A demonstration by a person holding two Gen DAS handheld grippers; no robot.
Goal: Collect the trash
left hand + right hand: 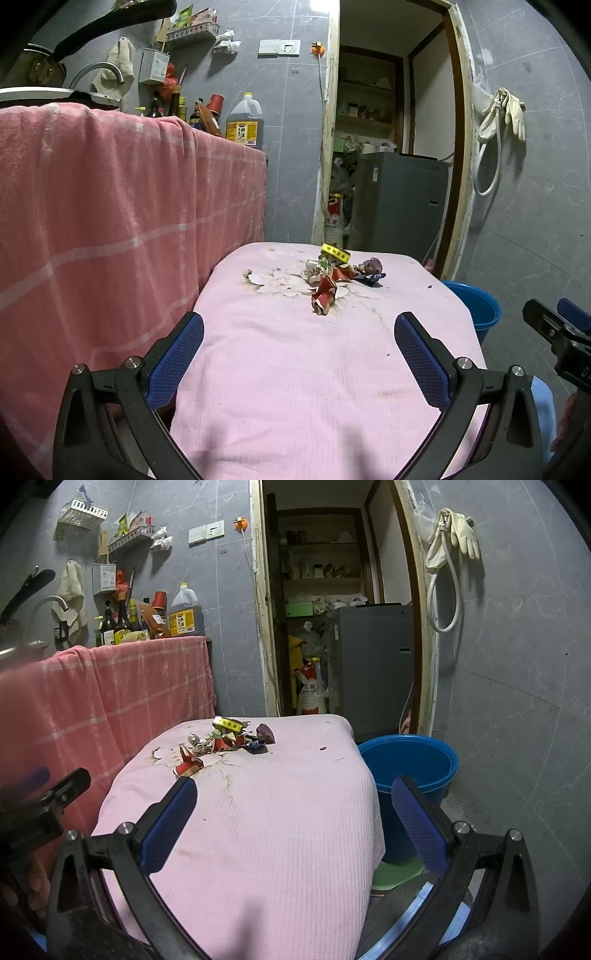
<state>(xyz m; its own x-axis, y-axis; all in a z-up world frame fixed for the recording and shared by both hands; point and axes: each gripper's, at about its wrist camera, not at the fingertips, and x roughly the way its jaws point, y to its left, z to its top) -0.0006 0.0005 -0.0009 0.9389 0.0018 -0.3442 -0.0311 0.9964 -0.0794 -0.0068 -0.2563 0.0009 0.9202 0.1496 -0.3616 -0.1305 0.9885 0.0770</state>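
Observation:
A small heap of trash [334, 273] lies at the far end of a table under a pink cloth [295, 369]: a crumpled red wrapper [325, 293], a yellow box [335, 254], a purple lump [373, 265] and a dark blue wrapper [371, 277]. The right wrist view shows the same heap [225, 740] with the red wrapper [189, 762] nearest. My left gripper [299, 350] is open over the near part of the cloth, well short of the heap. My right gripper [295, 812] is open too, empty, over the table's right side. A blue bucket [410, 760] stands on the floor right of the table.
A pink checked cloth [110, 221] covers the counter on the left, with bottles and an oil jug [243, 118] on top. Behind the table an open doorway shows a grey appliance [399, 199]. A hose and gloves [498, 118] hang on the right wall.

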